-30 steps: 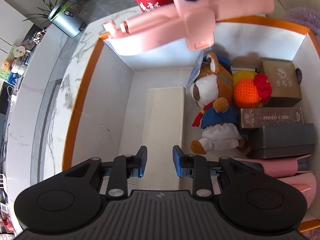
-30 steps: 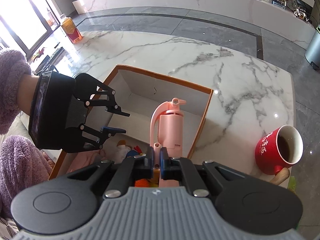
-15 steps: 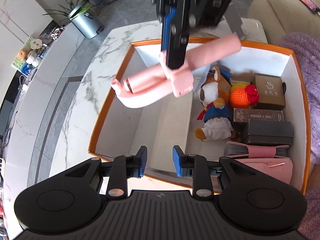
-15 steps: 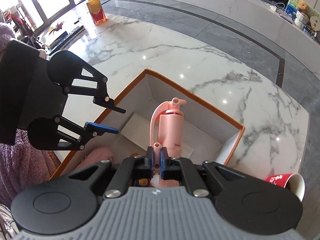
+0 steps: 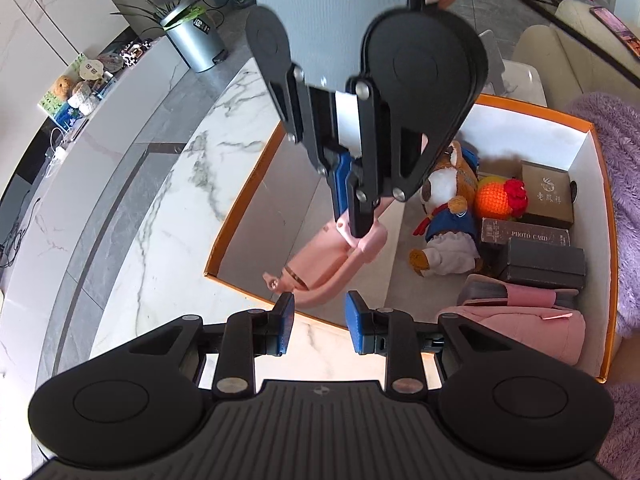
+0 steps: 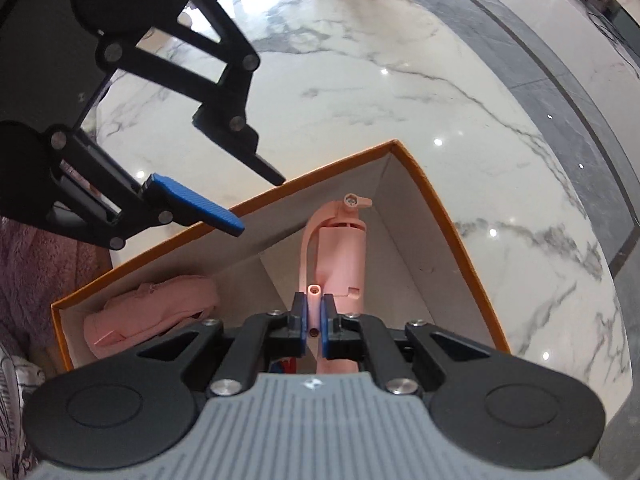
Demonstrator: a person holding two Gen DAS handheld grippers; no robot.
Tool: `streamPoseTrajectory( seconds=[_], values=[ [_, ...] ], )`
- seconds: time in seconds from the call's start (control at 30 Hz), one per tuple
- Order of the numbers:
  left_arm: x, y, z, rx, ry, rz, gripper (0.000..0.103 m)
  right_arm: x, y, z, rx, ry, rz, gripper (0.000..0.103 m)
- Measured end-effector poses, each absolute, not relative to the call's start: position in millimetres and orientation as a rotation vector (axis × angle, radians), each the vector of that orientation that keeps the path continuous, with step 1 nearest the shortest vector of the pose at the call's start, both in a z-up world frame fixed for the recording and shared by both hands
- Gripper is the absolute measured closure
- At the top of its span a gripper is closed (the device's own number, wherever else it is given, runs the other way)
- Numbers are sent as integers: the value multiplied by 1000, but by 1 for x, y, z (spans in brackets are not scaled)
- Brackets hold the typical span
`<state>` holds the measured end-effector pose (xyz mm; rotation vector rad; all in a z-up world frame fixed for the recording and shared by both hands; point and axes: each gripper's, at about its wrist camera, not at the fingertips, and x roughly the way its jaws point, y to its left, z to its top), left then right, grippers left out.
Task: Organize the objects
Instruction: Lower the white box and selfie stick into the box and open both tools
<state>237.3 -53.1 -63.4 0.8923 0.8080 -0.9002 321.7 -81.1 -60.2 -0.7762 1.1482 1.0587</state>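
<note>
Left wrist: right gripper (image 5: 357,222) clamps one pink tool (image 5: 320,264) (left gripper (image 5: 319,322) open, empty).

Looking down past the left gripper (image 5: 319,317), blue pads parted with nothing between them, above the near rim of an orange-edged box (image 5: 236,216) with white walls on a marble table (image 5: 168,216). Above it, the right gripper (image 5: 358,216), clamped on a pink folding device (image 5: 332,260) held tilted over the bare left part of the box. Packed along the right side: a plush toy (image 5: 448,216) in blue clothes, an orange knitted ball (image 5: 496,202), a brown carton (image 5: 546,194), a "PHOTO CARD" box (image 5: 526,236), a dark grey case (image 5: 546,262), a pink pouch (image 5: 516,326). Purple fleece sleeve (image 5: 612,184) at the right edge.
</note>
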Motion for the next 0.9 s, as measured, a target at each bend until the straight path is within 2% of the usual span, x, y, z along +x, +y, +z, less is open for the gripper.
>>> streamPoseTrajectory(
  seconds=[0.23, 0.4, 0.5, 0.63, 0.9],
  values=[
    [242, -50, -65, 871, 816, -894, 69, 327, -65, -79, -997, 1082, 1151, 95],
    [245, -49, -67, 865, 821, -882, 69, 322, -57, -90, -1204, 942, 1122, 84],
    [246, -49, -67, 851, 825, -874, 69, 323, -58, -94, -1206, 919, 1114, 81],
    [244, -50, -67, 851, 827, -869, 69, 321, -61, -101, -1245, 861, 1048, 84],
    [241, -51, -60, 836, 836, -860, 69, 305, -73, -99, -1204, 902, 1049, 86]
  ],
)
